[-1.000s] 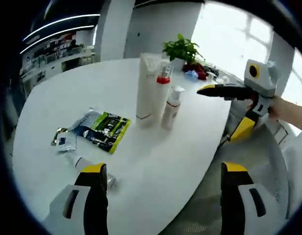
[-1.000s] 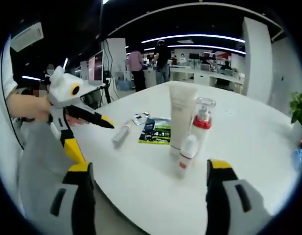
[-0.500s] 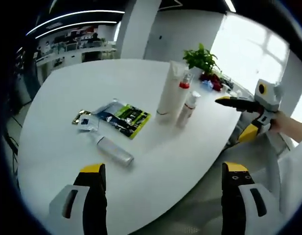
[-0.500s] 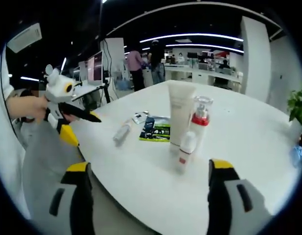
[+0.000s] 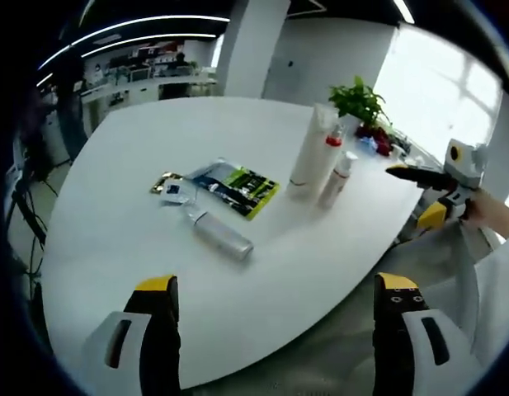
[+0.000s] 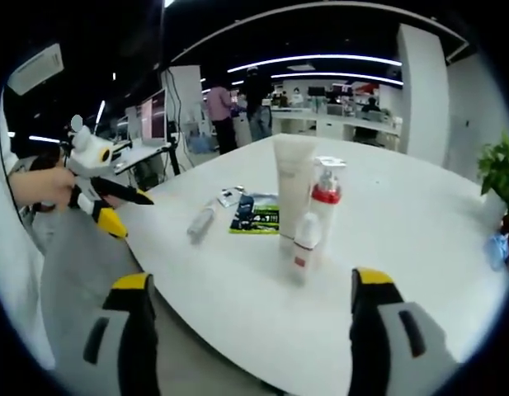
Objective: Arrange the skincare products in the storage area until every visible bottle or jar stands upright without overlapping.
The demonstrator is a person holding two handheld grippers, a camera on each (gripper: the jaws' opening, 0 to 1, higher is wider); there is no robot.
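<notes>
Skincare products sat on the white table (image 5: 114, 247): a tall tube (image 5: 310, 153), a red-collared pump bottle (image 5: 331, 157) and a small white bottle (image 5: 345, 167) stood upright together, touching or nearly so, at about one o'clock in the left gripper view. A silver bottle (image 5: 222, 235) lay on its side near centre, with a green sachet (image 5: 242, 186) and a small packet (image 5: 173, 188) flat just beyond it at about eleven. The left gripper (image 5: 275, 289) hung wide open and empty off the near table edge. The right gripper (image 6: 247, 285) was equally spread, holding nothing, facing the standing trio. By my read, the lying bottle was the job in hand: the left gripper needed to reach in, close around its body and tip it upright clear of the sachets.
</notes>
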